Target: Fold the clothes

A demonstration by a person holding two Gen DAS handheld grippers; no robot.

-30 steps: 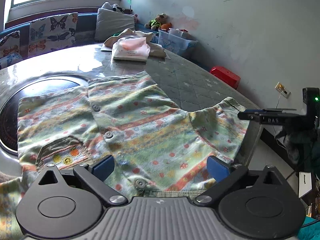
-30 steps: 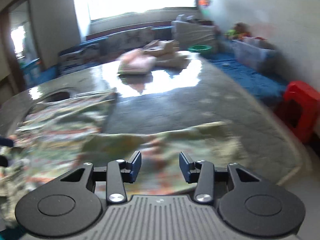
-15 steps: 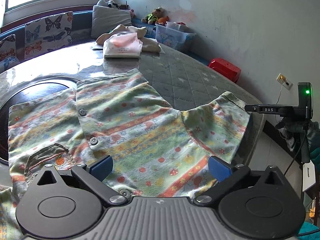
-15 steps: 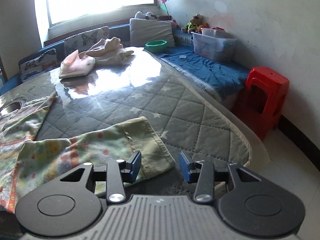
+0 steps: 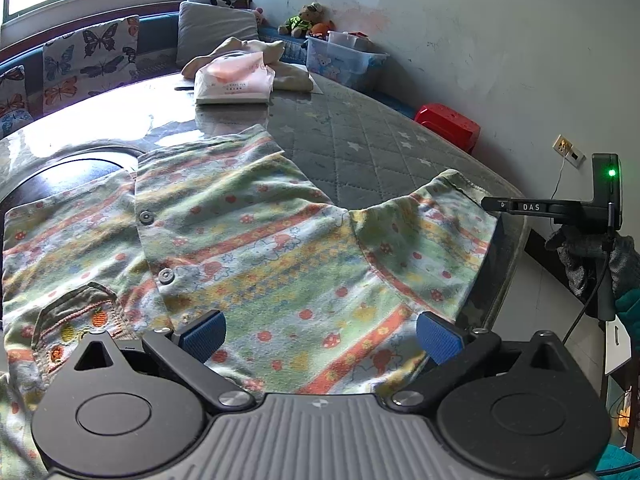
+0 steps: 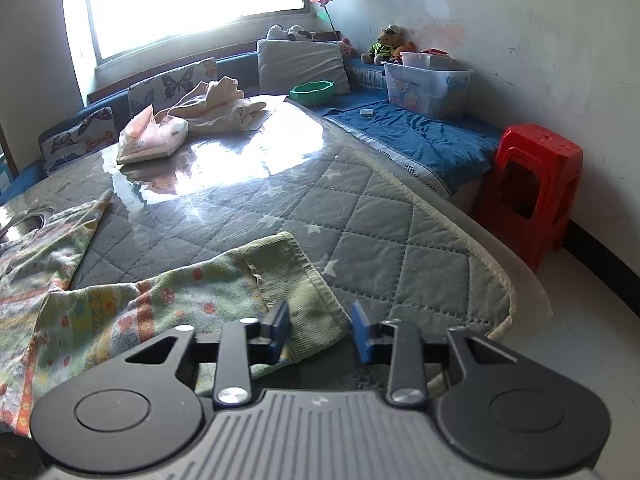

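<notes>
A striped, fruit-print buttoned shirt lies spread face up on the grey quilted table cover. Its pocket is at the near left. My left gripper hangs open and wide over the shirt's near hem, with nothing pinched. The right sleeve ends in a green ribbed cuff near the table's edge. My right gripper straddles the cuff's corner and its jaws are closing, though the pads do not press on it. From the left wrist view the right gripper shows side-on at that cuff.
A pink tissue pack and a beige cloth heap sit at the table's far side. A dark round inset is under the shirt's left part. Off the table's right edge stand a red stool, a blue-covered bench and a plastic box.
The right gripper swung right to the sleeve cuff, settled there, and its jaws narrowed around the cuff's corner. The left gripper drifted slightly along the hem, still open.
</notes>
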